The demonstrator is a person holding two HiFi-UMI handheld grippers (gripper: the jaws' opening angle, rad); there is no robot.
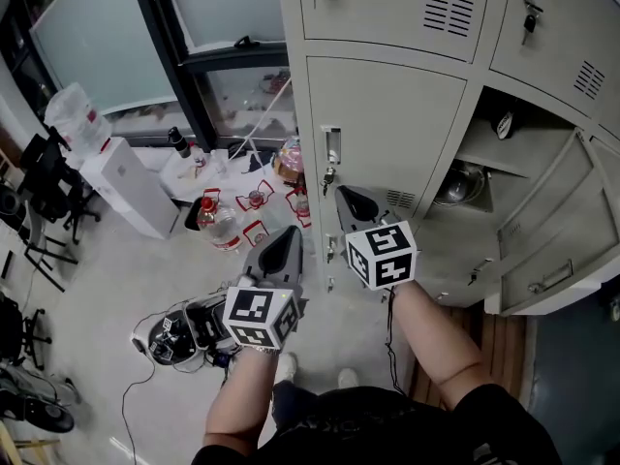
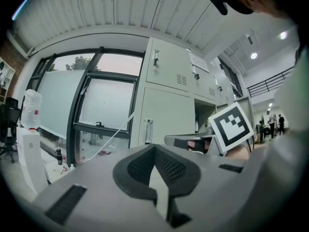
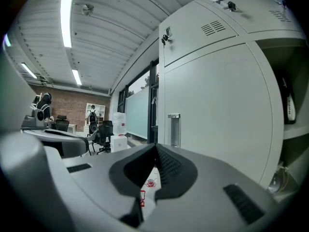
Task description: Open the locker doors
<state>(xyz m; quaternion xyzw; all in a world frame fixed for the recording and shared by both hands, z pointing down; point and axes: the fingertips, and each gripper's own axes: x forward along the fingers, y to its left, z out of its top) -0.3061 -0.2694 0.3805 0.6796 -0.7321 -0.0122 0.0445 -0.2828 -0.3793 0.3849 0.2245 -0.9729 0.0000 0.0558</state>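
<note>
The closed locker door (image 1: 387, 129) is met straight ahead of the right gripper (image 1: 355, 202), whose fingers (image 3: 175, 170) are pressed together on nothing. The door's handle (image 1: 331, 149) is seen just beyond the fingertips, untouched. The left gripper (image 1: 282, 247) is carried beside it near the cabinet's left edge, fingers (image 2: 137, 168) likewise pressed together and empty. Open room is noted left of the fingers over the floor, where bottles (image 1: 221, 223) are scattered, while to their right an open locker door (image 1: 557, 260) is swung out beside a compartment with a metal bowl (image 1: 460, 184).
</note>
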